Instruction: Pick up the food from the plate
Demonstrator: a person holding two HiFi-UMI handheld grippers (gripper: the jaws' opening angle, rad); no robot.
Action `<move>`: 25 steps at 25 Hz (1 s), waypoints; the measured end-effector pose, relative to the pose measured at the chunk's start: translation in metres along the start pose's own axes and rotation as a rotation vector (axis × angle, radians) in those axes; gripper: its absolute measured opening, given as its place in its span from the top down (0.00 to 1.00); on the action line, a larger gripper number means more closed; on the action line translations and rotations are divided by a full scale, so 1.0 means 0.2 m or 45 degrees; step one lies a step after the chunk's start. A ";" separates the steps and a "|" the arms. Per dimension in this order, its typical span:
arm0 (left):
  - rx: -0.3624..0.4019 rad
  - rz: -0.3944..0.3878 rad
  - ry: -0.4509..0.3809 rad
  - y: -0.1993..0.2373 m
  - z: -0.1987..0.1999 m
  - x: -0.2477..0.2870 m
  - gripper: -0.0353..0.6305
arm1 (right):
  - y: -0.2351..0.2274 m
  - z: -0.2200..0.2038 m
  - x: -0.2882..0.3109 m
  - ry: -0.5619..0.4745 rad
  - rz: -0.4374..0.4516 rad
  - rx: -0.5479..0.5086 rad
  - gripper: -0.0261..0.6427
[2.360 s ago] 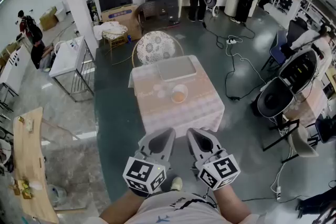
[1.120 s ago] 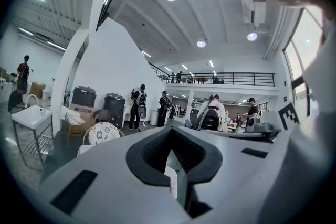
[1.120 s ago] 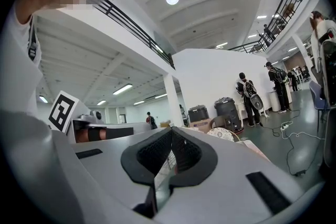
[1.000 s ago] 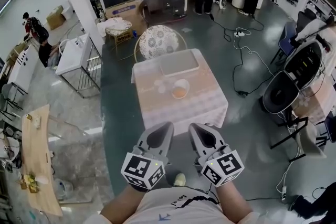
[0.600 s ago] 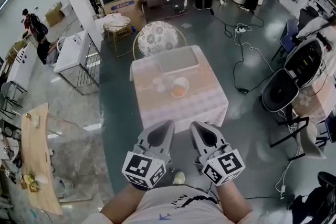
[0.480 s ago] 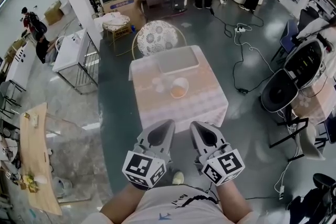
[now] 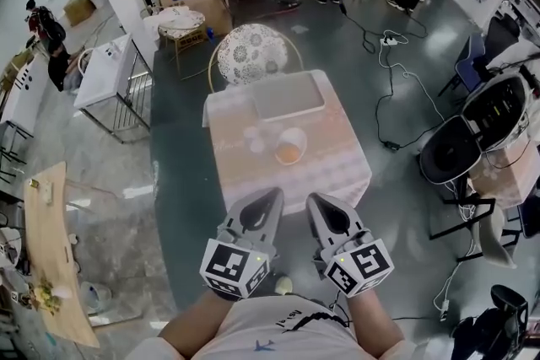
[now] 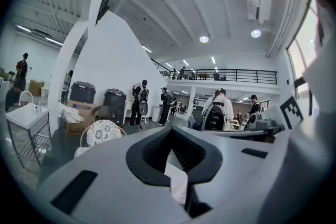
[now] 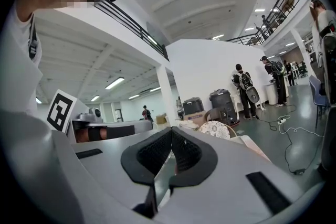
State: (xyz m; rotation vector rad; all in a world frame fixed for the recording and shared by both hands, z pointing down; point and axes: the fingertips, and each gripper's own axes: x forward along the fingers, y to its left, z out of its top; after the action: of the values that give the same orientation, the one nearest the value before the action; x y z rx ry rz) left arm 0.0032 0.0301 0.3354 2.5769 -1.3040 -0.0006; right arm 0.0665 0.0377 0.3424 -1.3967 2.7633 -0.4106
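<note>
**Food [image 7: 288, 153] on the table, both grippers closed and short of it**

The orange food lies in a white plate [image 7: 298, 136] near the middle of the cloth-covered table [image 7: 337, 174]. Pale round items [image 7: 251, 133] sit just left of the plate, and a flat grey tray [image 7: 288, 97] lies at the far end. A patterned round chair [image 7: 251, 55] stands beyond the table. The left gripper [image 7: 272, 198] and right gripper [image 7: 315, 200] hover side by side off the near edge, apart from the plate, each with jaws together and empty.
</note>
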 end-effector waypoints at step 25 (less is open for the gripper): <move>-0.004 -0.087 0.123 0.61 -0.29 0.70 0.94 | -0.48 -0.35 0.77 0.282 -0.031 -0.150 0.94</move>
State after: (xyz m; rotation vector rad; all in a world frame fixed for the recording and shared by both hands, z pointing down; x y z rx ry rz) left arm -0.0020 -0.1369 0.4354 2.5831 -1.1804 0.1075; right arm 0.0407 -0.1229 0.4491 -1.4962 2.9939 -0.4341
